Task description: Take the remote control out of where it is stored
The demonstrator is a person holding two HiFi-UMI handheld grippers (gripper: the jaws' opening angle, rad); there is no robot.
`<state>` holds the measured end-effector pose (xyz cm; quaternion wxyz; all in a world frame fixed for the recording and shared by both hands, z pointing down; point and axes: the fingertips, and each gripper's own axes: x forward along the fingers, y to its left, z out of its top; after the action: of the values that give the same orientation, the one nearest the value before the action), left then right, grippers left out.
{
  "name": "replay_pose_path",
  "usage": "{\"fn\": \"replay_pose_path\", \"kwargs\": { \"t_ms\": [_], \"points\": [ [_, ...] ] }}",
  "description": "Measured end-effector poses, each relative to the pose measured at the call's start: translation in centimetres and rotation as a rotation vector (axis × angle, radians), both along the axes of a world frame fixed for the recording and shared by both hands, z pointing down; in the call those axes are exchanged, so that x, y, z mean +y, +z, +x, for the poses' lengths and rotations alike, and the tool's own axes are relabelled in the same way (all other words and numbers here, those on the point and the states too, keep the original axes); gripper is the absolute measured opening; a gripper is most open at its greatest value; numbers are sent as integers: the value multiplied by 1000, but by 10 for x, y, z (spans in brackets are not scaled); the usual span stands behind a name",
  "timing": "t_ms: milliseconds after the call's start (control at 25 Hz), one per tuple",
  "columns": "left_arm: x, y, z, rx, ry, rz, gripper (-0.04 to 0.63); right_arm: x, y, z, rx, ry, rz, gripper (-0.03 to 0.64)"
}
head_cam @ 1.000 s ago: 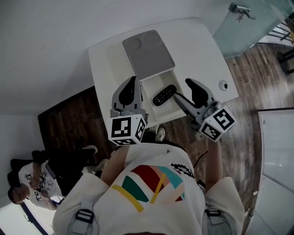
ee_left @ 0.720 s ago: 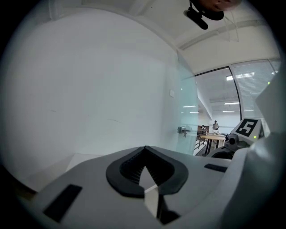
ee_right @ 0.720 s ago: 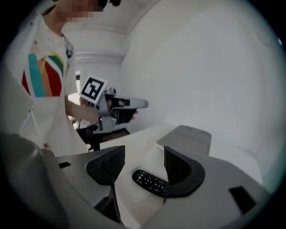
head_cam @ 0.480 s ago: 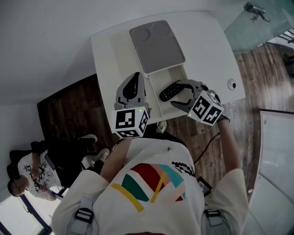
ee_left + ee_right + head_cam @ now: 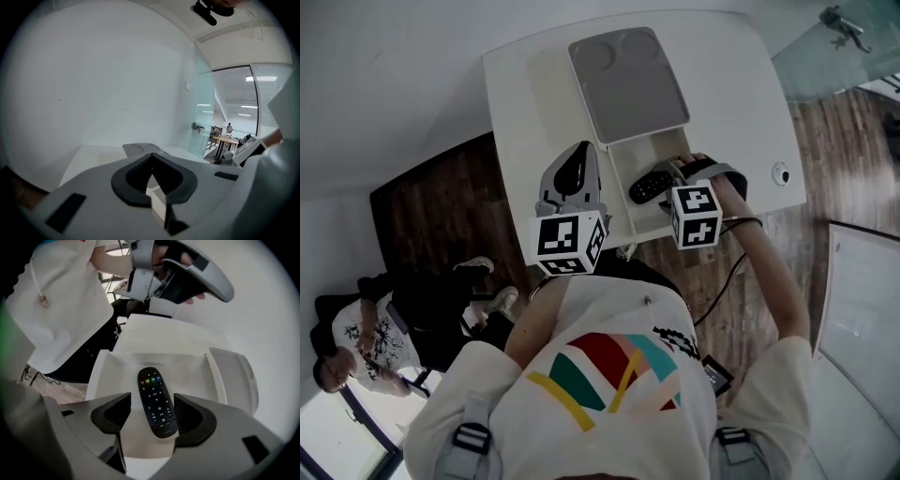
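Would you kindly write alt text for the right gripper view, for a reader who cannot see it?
The right claw, its jaws apart, straddles a black remote control that lies in an open white compartment. The person's white shirt fills the upper left of the view.

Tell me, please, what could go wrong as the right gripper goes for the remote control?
The remote control lies off-centre between the right gripper's open fingers, close to one, so closing might twist or slide it instead of clamping it.
It lies flat in the drawer, so the fingers may scrape the floor or catch a wall on lifting.
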<state>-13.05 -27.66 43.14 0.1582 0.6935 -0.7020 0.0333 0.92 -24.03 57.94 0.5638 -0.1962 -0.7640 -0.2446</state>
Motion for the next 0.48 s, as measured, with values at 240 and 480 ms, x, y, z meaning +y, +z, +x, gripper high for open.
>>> {"fn": "replay_pose_path", "kwargs": {
  "t_ms": [240,480],
  "points": [
    [-4,10,-6,6,-8,-24,6,-1,18,-10,55,-105,39,270],
    [-4,14,-13,17,-26,-35,7,-6,28,-10,101,-139,22,270]
  ]
}}
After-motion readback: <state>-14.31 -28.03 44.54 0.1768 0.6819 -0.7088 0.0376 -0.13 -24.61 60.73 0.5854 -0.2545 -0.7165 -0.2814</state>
